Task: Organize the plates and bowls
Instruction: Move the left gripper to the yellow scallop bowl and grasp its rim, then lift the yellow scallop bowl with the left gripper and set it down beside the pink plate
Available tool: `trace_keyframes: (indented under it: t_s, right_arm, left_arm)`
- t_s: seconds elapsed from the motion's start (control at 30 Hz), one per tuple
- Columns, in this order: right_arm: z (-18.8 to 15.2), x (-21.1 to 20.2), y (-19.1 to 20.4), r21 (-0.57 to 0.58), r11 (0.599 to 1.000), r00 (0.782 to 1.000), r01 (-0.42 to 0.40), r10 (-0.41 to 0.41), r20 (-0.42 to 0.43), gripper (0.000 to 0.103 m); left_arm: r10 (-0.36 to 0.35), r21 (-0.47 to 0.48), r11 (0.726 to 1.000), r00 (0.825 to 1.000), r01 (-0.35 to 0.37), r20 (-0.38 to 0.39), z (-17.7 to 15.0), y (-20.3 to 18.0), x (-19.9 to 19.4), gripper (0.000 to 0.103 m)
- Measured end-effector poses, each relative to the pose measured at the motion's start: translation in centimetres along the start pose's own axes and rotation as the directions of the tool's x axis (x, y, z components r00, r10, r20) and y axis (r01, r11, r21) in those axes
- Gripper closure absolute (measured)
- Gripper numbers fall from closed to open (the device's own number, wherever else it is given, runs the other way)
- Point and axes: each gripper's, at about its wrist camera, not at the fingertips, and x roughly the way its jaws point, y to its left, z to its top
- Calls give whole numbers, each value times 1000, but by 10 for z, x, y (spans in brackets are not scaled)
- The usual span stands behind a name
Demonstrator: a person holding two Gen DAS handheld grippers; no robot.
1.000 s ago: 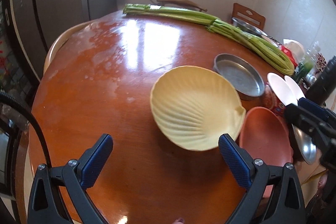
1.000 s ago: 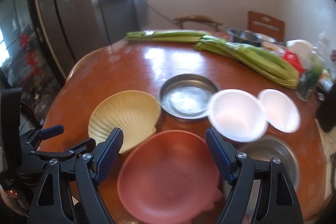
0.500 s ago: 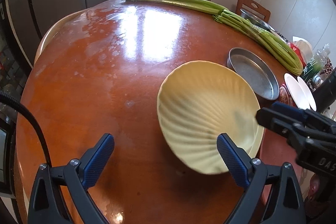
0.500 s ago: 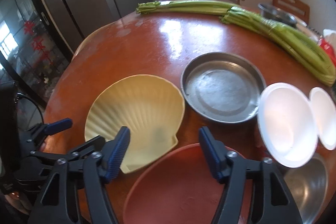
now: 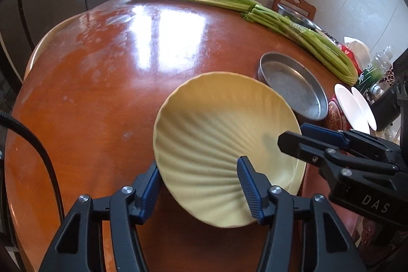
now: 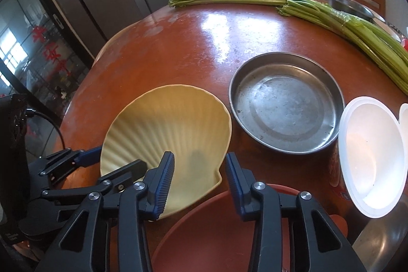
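L gripper [image 5: 199, 179] has just been closing on the near-left rim of the yellow shell plate [image 5: 219, 129], one finger under it, one inside; plate's tipped up off the table [image 5: 89, 93]. R gripper [image 6: 200, 177] has just closed w/ the plate's hinge corner between its fingers. Steel pan [image 6: 285, 103] ahead-right of R, red plate [image 6: 211, 233] right under it.

The white letters "DAS" are showing on the black body of the right gripper [image 5: 306, 137], seen from the left wrist view. Print on the red package [image 5: 346, 51] and green-labelled bottle [image 5: 367, 73] is staying too blurred to read.
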Motion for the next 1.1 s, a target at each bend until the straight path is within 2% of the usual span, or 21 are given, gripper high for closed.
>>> trace_keyframes:
  t_s: [0.13,0.3,0.47,0.53,0.63,0.7,0.8,1.0,1.1]
  right_arm:
    - [2,-3,1,9,1000,1000,-30,30,0,60]
    - [3,-9,22,-22,996,996,-84,85,17,60]
    - [4,-4,48,-76,992,994,-106,106,8,60]
    - [3,-3,50,-82,994,997,-73,75,23,60]
    - [5,-6,36,-47,998,998,46,-43,55,60]
    - [8,-7,25,-14,996,994,85,-84,63,60]
    - [9,0,15,24,996,996,83,-83,20,60]
    - [8,19,21,2,998,998,56,-56,-41,59]
    - [6,19,27,-20,998,997,60,-61,-37,58]
  left_arm:
    - [-37,-21,999,999,38,15,9,12,-6,46]
    - [-21,-17,1000,998,21,51,14,25,-19,46]
    - [-2,-34,999,999,4,53,14,38,-19,46]
    - [23,-55,998,999,-21,37,14,46,-16,46]
    - [9,-67,998,999,-6,42,9,53,-19,46]
    - [-2,-63,998,999,5,45,10,53,-18,46]
    - [-13,-53,998,999,15,44,15,51,-12,46]
    - [-31,-4,999,999,31,13,25,43,7,46]
    - [-31,13,999,999,31,11,25,42,7,46]
